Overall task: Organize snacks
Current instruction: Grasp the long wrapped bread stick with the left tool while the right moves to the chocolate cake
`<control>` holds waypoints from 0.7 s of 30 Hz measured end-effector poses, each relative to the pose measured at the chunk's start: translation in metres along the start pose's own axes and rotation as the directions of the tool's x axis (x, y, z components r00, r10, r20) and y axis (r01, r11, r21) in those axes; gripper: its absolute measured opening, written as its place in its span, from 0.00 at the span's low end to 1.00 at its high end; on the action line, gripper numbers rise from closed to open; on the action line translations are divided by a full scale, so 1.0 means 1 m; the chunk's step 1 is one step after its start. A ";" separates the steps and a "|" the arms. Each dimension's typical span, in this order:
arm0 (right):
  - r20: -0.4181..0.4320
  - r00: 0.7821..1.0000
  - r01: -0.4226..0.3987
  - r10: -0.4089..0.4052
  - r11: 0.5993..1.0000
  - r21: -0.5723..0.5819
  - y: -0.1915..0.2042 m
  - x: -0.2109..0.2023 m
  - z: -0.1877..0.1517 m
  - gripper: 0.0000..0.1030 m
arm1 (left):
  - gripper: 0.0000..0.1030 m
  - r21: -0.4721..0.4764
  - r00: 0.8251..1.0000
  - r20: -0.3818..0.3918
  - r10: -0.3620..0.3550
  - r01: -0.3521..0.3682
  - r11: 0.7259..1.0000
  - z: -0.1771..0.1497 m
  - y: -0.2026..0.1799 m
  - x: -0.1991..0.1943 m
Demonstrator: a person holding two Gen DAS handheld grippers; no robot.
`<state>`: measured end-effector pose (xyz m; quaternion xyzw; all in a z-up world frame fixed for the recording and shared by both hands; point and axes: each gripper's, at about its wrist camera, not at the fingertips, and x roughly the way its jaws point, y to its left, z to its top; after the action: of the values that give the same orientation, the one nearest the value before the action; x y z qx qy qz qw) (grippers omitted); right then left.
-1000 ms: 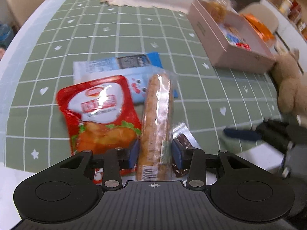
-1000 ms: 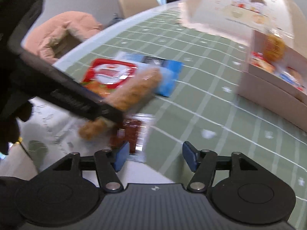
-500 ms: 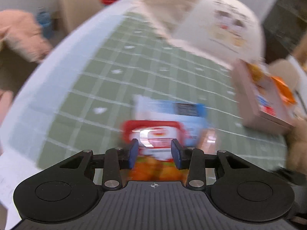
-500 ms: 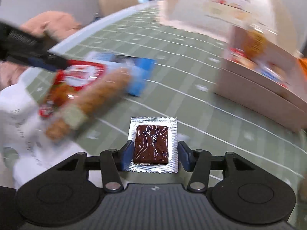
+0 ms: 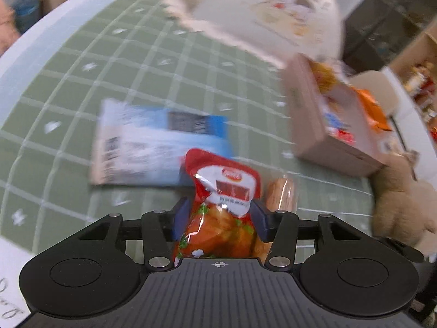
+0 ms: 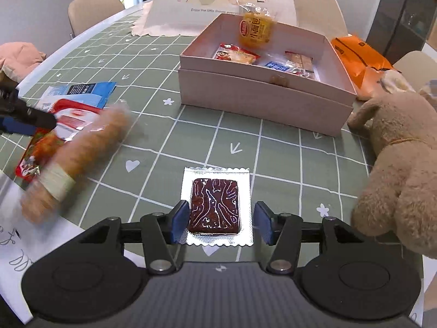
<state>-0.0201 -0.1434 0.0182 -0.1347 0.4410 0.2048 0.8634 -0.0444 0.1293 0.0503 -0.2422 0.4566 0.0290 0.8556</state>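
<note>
My left gripper (image 5: 220,220) is shut on a red snack packet (image 5: 222,205) whose top stands up between the fingers. A long bread stick in clear wrap (image 5: 281,195) lies just right of it; in the right wrist view the bread stick (image 6: 82,150) lies at the left. A blue and white packet (image 5: 161,150) lies behind. My right gripper (image 6: 221,222) is open around a brown snack in a silver wrapper (image 6: 215,205) flat on the green cloth. The pink box (image 6: 262,93) holds several snacks.
A tan plush toy (image 6: 396,164) sits right of my right gripper, close to the box corner. An orange bag (image 6: 357,54) lies behind the box. A white food cover (image 6: 218,2) stands at the back. White paper (image 6: 16,232) lies at the near left edge.
My left gripper let go of the bread stick, moved left and closed on the red packet. My right gripper moved over the brown snack, which now lies between its open fingers.
</note>
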 end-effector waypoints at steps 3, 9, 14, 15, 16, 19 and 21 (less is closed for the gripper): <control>-0.002 1.000 0.008 -0.008 1.000 0.020 0.000 0.002 -0.001 0.66 | 0.52 0.153 0.999 0.029 -0.016 0.011 0.988 -0.004 -0.027 -0.010; 0.009 1.000 -0.006 0.005 0.996 0.086 -0.006 0.005 -0.006 0.79 | 0.52 0.367 0.992 -0.087 -0.096 0.122 0.922 -0.024 -0.074 -0.004; 0.017 1.000 -0.003 0.002 0.997 0.082 0.000 0.005 -0.007 0.81 | 0.51 0.455 0.988 -0.155 0.003 0.069 0.888 -0.047 -0.097 0.029; 0.017 1.000 -0.005 0.004 0.997 0.078 0.000 0.004 -0.007 0.81 | 0.50 0.451 0.988 -0.152 0.006 0.064 0.890 -0.049 -0.097 0.032; 0.019 1.000 -0.007 0.005 0.997 0.076 0.000 0.004 -0.008 0.81 | 0.46 0.450 0.989 -0.147 0.011 0.057 0.891 -0.050 -0.097 0.035; 0.011 1.000 -0.011 0.011 0.998 0.054 0.000 0.001 -0.010 0.81 | 0.42 0.433 0.990 -0.142 0.023 0.041 0.901 -0.045 -0.088 0.040; -0.004 1.000 -0.007 0.007 1.000 0.030 -0.001 -0.002 -0.007 0.81 | 0.42 0.397 0.990 -0.136 0.029 0.028 0.917 -0.039 -0.076 0.036</control>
<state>-0.0252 -0.1471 0.0157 -0.1205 0.4463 0.2009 0.8637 -0.0325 0.0391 0.0332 -0.0644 0.5114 -0.0813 0.8530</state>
